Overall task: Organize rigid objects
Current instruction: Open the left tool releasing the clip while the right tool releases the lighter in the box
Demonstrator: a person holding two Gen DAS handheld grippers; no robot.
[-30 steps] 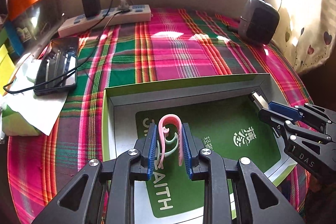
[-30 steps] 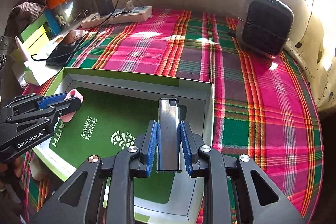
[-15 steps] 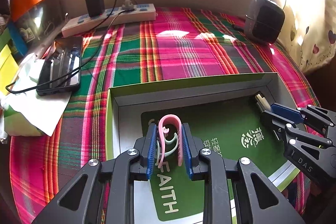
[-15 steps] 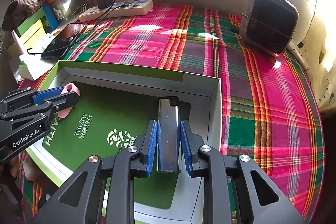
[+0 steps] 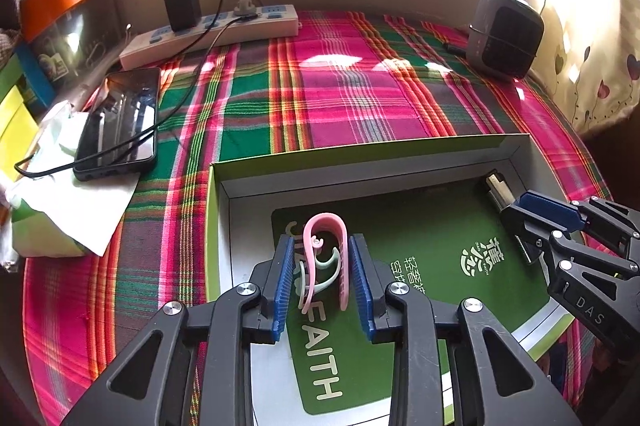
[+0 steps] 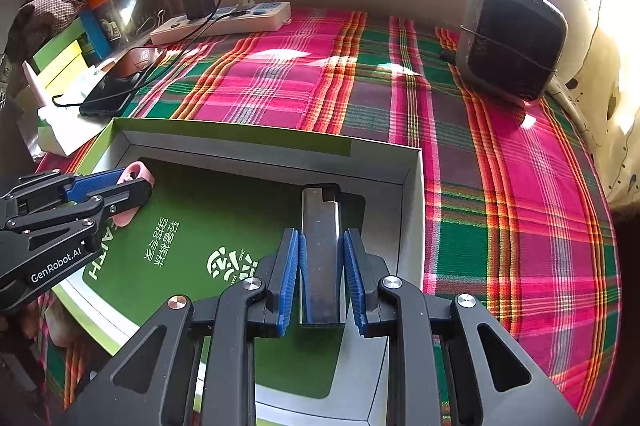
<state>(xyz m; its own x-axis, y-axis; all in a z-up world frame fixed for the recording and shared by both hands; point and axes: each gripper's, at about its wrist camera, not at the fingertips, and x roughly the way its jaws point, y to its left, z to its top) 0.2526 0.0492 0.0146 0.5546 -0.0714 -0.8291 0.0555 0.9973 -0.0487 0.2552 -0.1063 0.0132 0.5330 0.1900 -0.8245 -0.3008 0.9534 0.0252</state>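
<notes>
Both grippers point steeply down into an open box (image 5: 416,146) that lies on a plaid cloth (image 5: 344,94).

The left gripper (image 5: 323,280) hangs over the left part of the box, above its green insert (image 5: 432,226). Its jaws have just been opening: the blue pads (image 5: 285,278) stand a little apart from a pink clip (image 5: 325,258), which sits between them with gaps showing on both sides. The clip stands on its legs on the insert, its bend toward the far wall, with a pale green clip tangled inside it. From the right wrist view the same gripper (image 6: 138,182) comes in low from the left edge, the clip (image 6: 138,173) at its tips.

The right gripper (image 6: 322,276) is near the box's right wall, its pads pressed against the sides of a lighter (image 6: 322,246). The lighter lies along the fingers, its top toward the far wall, low over the insert (image 6: 192,210); whether it touches the floor I cannot tell.

A phone (image 5: 120,122), a power strip (image 5: 216,34) and a heater (image 5: 506,36) lie beyond.
</notes>
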